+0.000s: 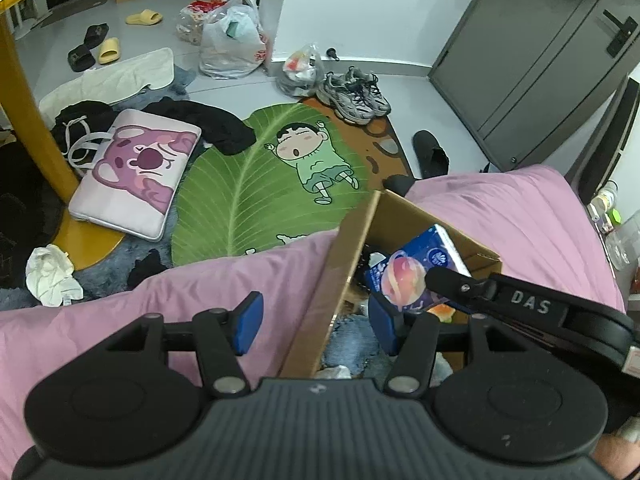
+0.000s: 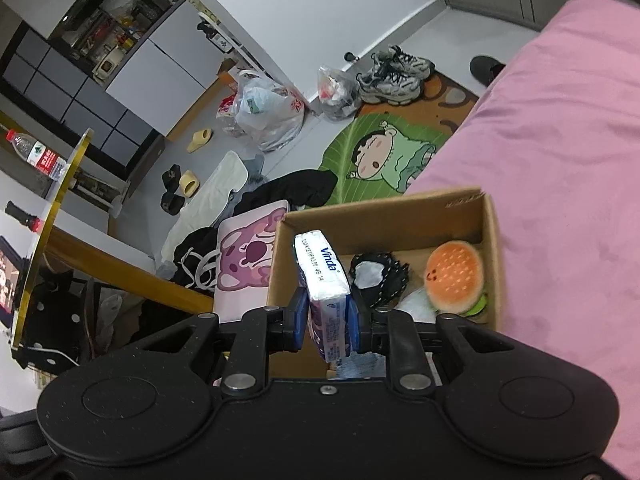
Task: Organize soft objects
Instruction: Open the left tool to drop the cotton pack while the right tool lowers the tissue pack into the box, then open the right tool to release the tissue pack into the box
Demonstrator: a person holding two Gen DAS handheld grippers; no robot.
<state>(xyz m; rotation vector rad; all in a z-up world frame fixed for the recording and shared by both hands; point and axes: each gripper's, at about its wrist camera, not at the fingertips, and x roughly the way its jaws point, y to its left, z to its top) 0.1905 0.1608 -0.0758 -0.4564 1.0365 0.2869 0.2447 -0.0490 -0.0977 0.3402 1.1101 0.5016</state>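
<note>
A: Pink bed (image 2: 560,160) carries the box (image 2: 384,216), walls keeping soft things together.
B: Right gripper (image 2: 329,320) clamps the tissue pack (image 2: 320,276) over the box (burger (image 2: 454,276) inside). Left gripper (image 1: 316,328) gapes, straddling the wall, holding nothing.

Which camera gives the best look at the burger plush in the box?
The right wrist view: the burger plush lies in plain sight in the cardboard box, its orange bun fully visible. In the left wrist view only an orange and green sliver peeks out beneath the tissue pack.
</note>
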